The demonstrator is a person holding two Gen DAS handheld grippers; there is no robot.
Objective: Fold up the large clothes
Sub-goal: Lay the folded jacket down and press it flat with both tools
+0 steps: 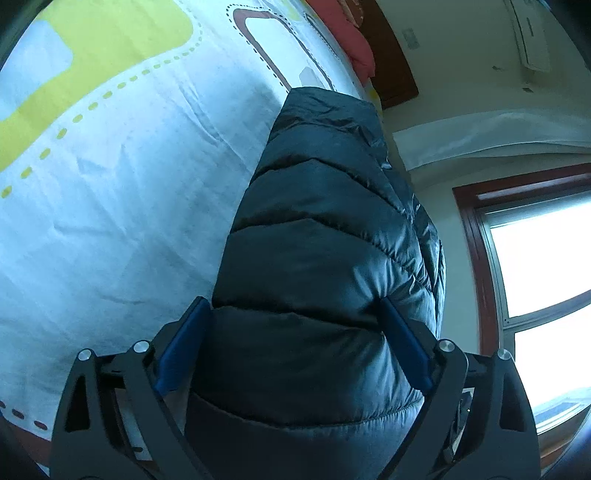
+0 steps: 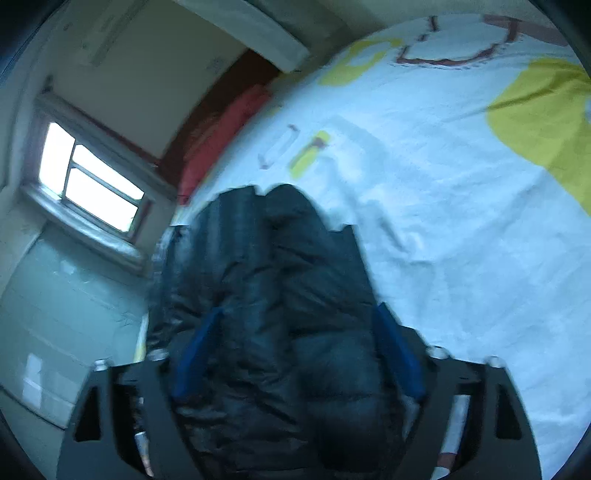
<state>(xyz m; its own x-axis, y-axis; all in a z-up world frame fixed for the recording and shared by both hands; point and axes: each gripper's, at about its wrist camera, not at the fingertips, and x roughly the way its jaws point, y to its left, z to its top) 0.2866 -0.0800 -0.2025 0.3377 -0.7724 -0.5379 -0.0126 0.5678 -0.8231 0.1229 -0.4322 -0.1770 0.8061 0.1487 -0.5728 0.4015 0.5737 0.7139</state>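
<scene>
A dark quilted puffer jacket (image 1: 332,229) lies along the bed's edge on a white bedsheet (image 1: 129,184) with yellow and brown shapes. My left gripper (image 1: 293,306) has its blue-padded fingers (image 1: 184,343) pressed on both sides of a thick fold of the jacket. In the right wrist view the same jacket (image 2: 280,295) bulges between the blue pads (image 2: 397,354) of my right gripper (image 2: 295,314), which grips it too. That view is blurred. The jacket hides the space between both pairs of fingers.
A red pillow (image 1: 351,33) and dark wooden headboard (image 1: 391,66) are at the bed's far end. A bright window (image 1: 546,266) with a wooden frame is beside the bed; it also shows in the right wrist view (image 2: 88,177). An air conditioner (image 1: 528,33) hangs on the wall.
</scene>
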